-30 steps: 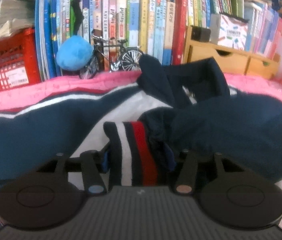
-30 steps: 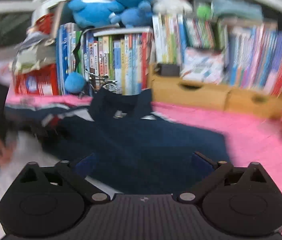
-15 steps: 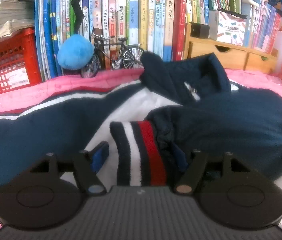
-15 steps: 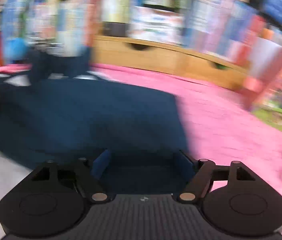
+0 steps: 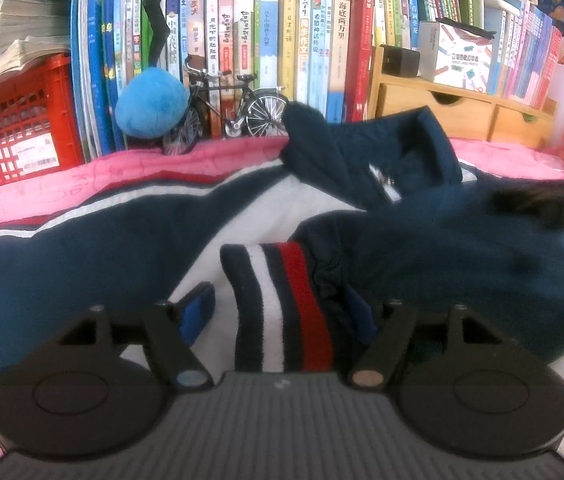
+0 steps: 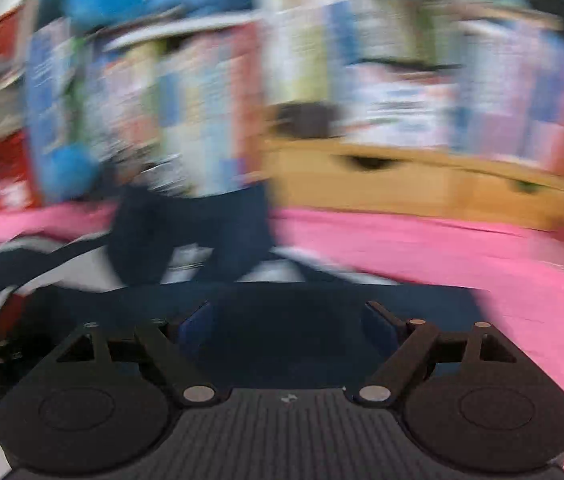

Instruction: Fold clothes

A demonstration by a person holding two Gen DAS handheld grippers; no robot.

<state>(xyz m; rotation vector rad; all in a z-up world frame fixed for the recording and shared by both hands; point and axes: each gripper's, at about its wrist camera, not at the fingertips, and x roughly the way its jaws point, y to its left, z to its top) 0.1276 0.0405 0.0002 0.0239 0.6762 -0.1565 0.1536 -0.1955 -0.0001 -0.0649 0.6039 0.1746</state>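
While your left tool (image 5: 277, 314) is sitting low over the jacket (image 5: 442, 252), its pads are standing apart with the striped cuff (image 5: 282, 304) lying loose between them; neither pad is pressing on the knit, so nothing is gripped there. The blue pad on one side (image 5: 195, 316) is showing clear of the cuff, the other is half buried in the gathered navy cloth beside it.

Your right tool (image 6: 288, 328) is sweeping across, and its view is smeared with motion. Its jaws are parted over dark navy cloth, and I can't make out either pad biting on anything.

Moving outward, the jacket is sprawling across the pink cover (image 5: 93, 184), which is spread over what I take to be the counter. The navy sleeves are crossing a white body panel (image 5: 265, 208), and the collar (image 5: 382, 152) is standing up at the far side, near the row of books (image 5: 282, 40), the little model bicycle (image 5: 225, 116) and the red crate (image 5: 17, 128).

This cloth is looking soft and thick, likely padded, so I'm expecting it to slump and slide instead of creasing sharply. The ribbed cuff is your firmest handle: pinch it across the stripes, not on the slick shell. For the body, I'd be taking hold at a seam or the hem edge, where the layers are bunching and giving the pads something to bite.
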